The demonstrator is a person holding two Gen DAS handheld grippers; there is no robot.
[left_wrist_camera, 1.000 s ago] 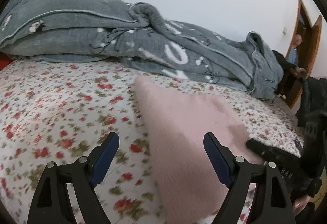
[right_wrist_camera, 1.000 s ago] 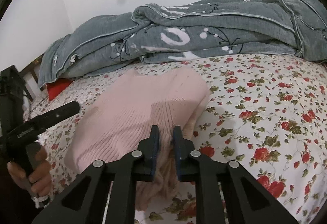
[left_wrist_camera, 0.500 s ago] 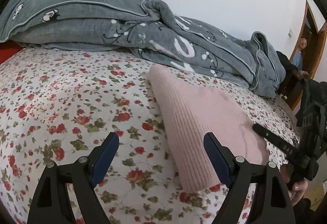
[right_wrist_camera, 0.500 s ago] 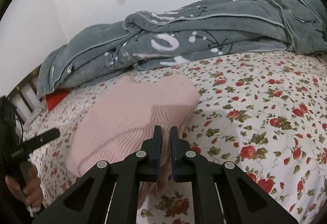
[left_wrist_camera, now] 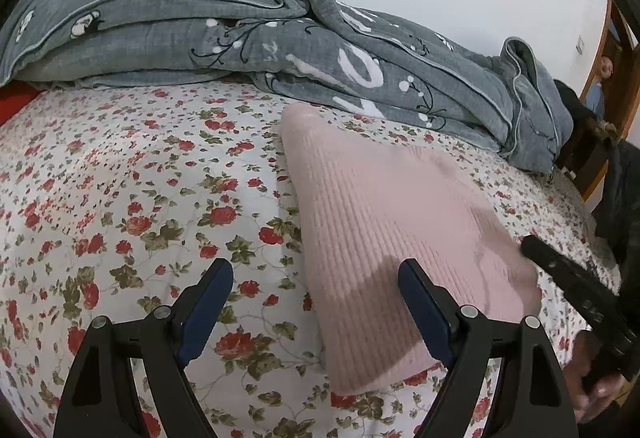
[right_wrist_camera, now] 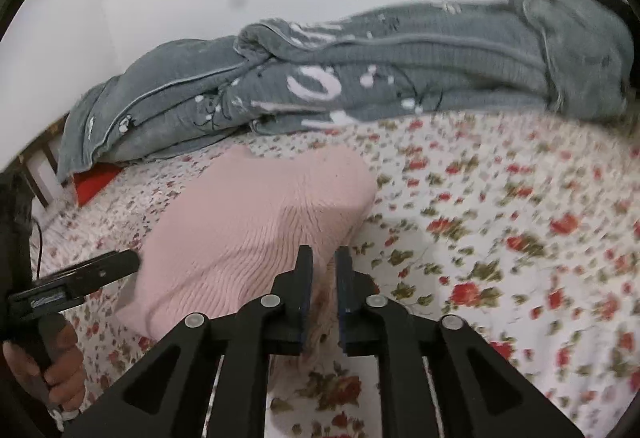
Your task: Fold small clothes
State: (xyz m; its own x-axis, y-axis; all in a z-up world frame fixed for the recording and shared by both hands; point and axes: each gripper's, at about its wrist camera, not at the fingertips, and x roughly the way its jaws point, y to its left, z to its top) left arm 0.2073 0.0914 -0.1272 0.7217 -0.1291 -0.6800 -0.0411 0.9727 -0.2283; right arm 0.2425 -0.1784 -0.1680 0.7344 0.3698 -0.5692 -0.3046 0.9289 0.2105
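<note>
A folded pink ribbed knit garment (left_wrist_camera: pixel 384 234) lies on the flowered bedsheet (left_wrist_camera: pixel 132 206). My left gripper (left_wrist_camera: pixel 316 306) is open and empty just above the sheet, its right finger over the garment's near left edge. In the right wrist view the garment (right_wrist_camera: pixel 256 226) is a folded pad, and my right gripper (right_wrist_camera: pixel 324 290) is shut on its near edge, with pink cloth pinched between the fingers. The right gripper also shows in the left wrist view (left_wrist_camera: pixel 576 294), and the left gripper shows at the left of the right wrist view (right_wrist_camera: pixel 76 278).
A bunched grey quilt (left_wrist_camera: pixel 248 38) lies along the back of the bed against the white wall. A red pillow corner (right_wrist_camera: pixel 94 184) and a wooden headboard (right_wrist_camera: pixel 44 166) are at one end. A wooden door (left_wrist_camera: pixel 612 94) with a person behind it stands at the far right.
The right gripper has stayed shut on the garment's edge and its jaws have parted slightly, with the view shifting and blurring. The left gripper stayed open and moved slightly closer to the garment.
</note>
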